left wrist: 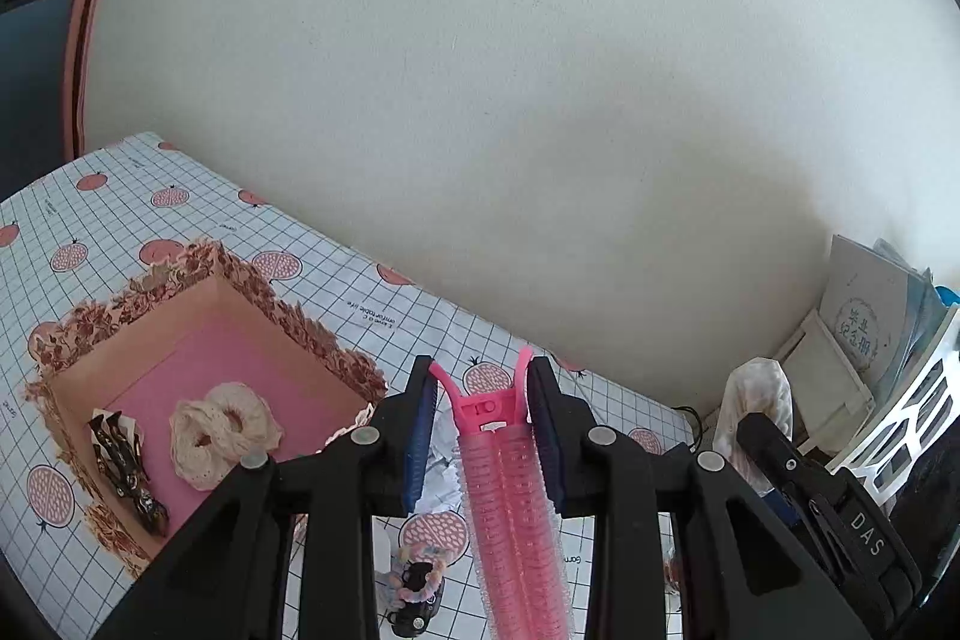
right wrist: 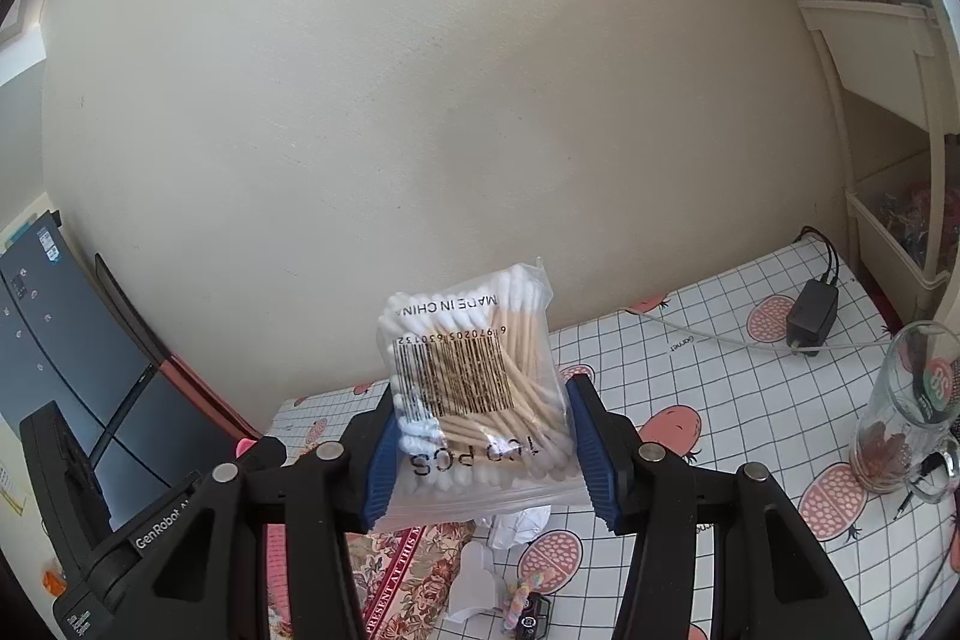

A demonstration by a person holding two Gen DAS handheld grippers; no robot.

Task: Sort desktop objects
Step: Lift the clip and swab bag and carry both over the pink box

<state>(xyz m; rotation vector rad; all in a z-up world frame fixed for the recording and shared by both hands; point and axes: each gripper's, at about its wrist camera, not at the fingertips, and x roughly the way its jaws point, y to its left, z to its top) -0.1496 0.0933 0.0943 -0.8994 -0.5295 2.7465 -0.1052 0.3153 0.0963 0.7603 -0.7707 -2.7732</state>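
Clip (left wrist: pixel 510 466), pink and ribbed, is sitting pinched between my left gripper's (left wrist: pixel 485 430) pads, raised over the table (left wrist: pixel 180 196). My right gripper (right wrist: pixel 483 451) is squeezing a clear swab bag (right wrist: pixel 474 388), barcode facing me, also aloft.

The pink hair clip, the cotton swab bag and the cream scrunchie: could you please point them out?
pink hair clip (left wrist: pixel 516 496), left wrist view, ribbed body.
cotton swab bag (right wrist: pixel 474 376), right wrist view, barcode label.
cream scrunchie (left wrist: pixel 225 430), left wrist view, ruffled fabric.
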